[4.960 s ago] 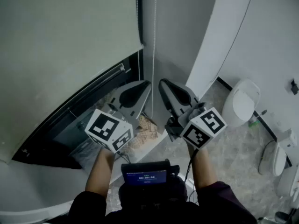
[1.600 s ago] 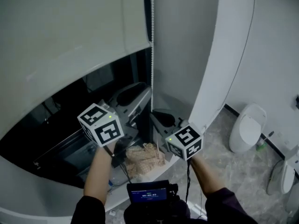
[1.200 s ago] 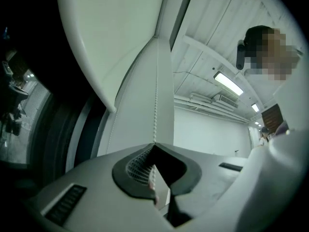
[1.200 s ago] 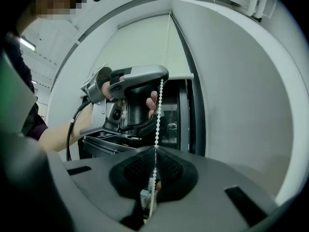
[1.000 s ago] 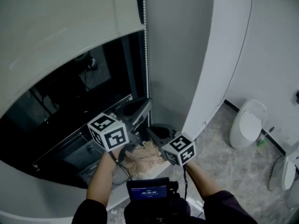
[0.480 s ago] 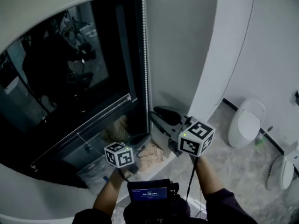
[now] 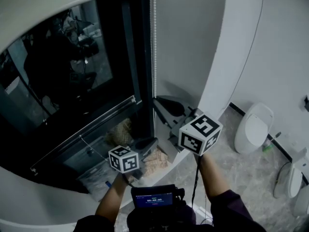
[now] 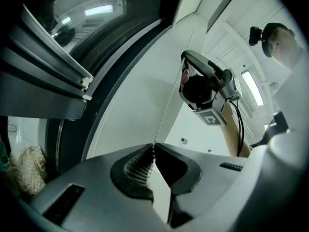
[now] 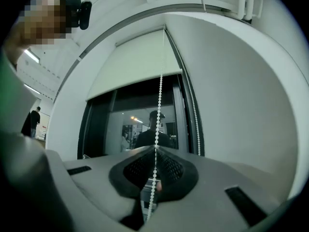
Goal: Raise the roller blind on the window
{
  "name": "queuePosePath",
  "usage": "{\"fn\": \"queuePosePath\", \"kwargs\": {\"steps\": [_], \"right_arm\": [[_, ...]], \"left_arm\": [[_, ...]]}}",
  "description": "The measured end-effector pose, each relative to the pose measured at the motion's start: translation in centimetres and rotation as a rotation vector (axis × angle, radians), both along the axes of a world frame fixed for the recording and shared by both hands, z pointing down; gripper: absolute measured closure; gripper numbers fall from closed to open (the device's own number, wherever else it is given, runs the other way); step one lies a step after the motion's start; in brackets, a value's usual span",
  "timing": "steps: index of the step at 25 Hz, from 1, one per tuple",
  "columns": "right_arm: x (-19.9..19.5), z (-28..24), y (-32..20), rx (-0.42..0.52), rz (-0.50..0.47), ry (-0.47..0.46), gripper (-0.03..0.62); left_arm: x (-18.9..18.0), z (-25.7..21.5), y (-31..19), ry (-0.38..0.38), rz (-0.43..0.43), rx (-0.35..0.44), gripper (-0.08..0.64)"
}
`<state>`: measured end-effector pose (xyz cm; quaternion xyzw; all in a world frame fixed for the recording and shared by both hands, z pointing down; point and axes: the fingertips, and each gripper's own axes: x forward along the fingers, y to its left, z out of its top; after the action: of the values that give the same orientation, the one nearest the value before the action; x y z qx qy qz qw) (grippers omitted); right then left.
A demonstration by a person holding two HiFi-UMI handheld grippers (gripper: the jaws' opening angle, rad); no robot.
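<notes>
Since a second ago the left gripper point(image 7: 146, 144) has dropped and the right gripper point(image 7: 161, 102) has risen, its jaws just closing on the bead chain point(image 7: 153, 42). Both now pinch that chain, which hangs vertically along the right edge of the window point(image 7: 72, 81). The right grips higher, probably ready to pull down next. The roller blind point(image 7: 58, 4) sits near the window's top.

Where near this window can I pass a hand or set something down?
Free: the stretch in front of the grey wall, between the bead chain and the white column; and the marble floor between that column and the toilet. Crowded: the sill under the chain, where a beige bundle lies.
</notes>
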<state>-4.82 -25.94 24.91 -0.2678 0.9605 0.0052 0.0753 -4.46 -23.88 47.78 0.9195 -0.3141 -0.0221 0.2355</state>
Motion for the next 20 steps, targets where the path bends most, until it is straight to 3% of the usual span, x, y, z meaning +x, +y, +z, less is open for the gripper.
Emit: {"fn": "queuePosePath", "kwargs": {"steps": [3, 8, 11, 15, 20], "right_arm": [[0.6, 0.2, -0.3, -0.001, 0.011, -0.013, 0.578], [1.0, 3.1, -0.5, -0.011, 0.037, 0.051, 0.578], [0.6, 5.4, -0.3, -0.051, 0.024, 0.070, 0.578], [-0.4, 8.5, 0.1, -0.092, 0.014, 0.111, 0.580], [-1.7, 12.9, 1.6, -0.155, -0.017, 0.154, 0.580]], "left_arm": [[-0.6, -2.9, 0.0, 0.017, 0.000, 0.075, 0.548], [-1.9, -12.4, -0.5, 0.083, -0.025, 0.263, 0.546], [-1.5, -17.1, -0.9, 0.072, -0.028, 0.345, 0.546], [-1.1, -20.8, -1.3, 0.053, -0.033, 0.417, 0.546], [-0.7, -22.3, -1.6, 0.033, -0.042, 0.442, 0.546]]}}
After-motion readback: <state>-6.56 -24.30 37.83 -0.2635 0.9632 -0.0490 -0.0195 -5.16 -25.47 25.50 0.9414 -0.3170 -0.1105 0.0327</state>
